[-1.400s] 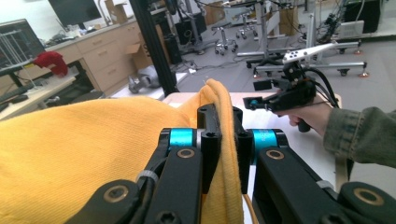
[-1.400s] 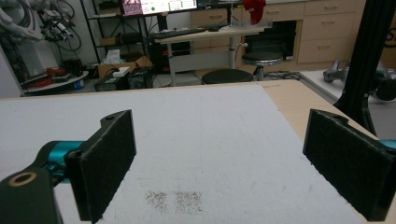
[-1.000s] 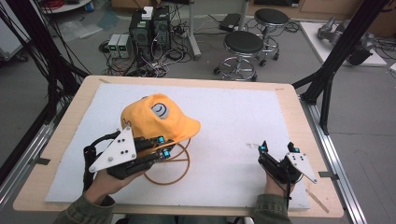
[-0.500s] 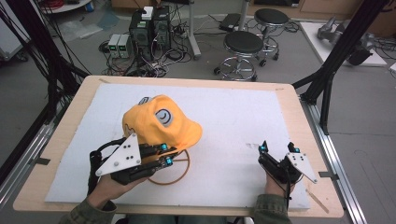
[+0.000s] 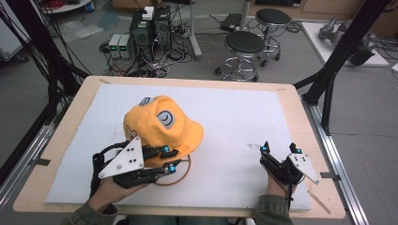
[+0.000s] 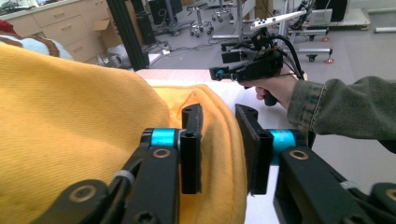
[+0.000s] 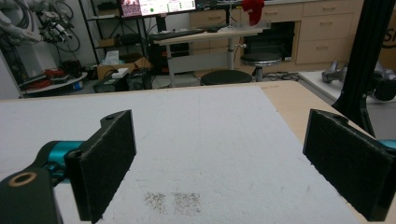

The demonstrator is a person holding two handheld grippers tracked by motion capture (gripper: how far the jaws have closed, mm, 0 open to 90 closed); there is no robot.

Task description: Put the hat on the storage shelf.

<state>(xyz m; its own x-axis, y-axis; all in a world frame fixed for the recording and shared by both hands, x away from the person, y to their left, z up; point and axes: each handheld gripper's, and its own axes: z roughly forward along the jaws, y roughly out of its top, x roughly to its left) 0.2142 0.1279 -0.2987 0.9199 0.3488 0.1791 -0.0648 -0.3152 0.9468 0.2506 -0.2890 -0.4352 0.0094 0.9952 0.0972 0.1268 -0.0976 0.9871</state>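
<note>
- Left gripper (image 5: pixel 170 158): lying level at the near edge of the hat (image 5: pixel 159 126), jaws partly apart and just been opening, not yet wide.
- Between those jaws (image 6: pixel 219 112): the hat's yellow brim (image 6: pixel 219 158), slack, one pad against the cloth and the other standing clear of it. No squeeze on it, so most likely let go rather than held.
- Just ahead of the left jaws and to their far side: the hat's crown, resting dome-up on the white mat (image 5: pixel 234 117), round eye patch on top. Set down flat, probably so that it stays put once released.
- Under the jaw tips, poking out from the hat's near edge: a thin brown loop of cord (image 5: pixel 182 174), flat on the mat. Cannot tell whether fixed to the hat.
- Left hand low and close to the mat, presumably to free the brim without dragging the hat along.
- Well off to the right of the left gripper: right gripper (image 5: pixel 280 150), upright in its hand near the mat's near right corner.
- Right jaws (image 7: pixel 219 126) spread wide, nothing between them but bare mat and a faint grey smudge (image 7: pixel 173 201). Parked clear of the hat, likely to leave the work to the other hand.
- Beyond and around both: wooden table (image 5: pixel 300 103) edge framing the mat, then stools and computer boxes on the floor past the far side.
</note>
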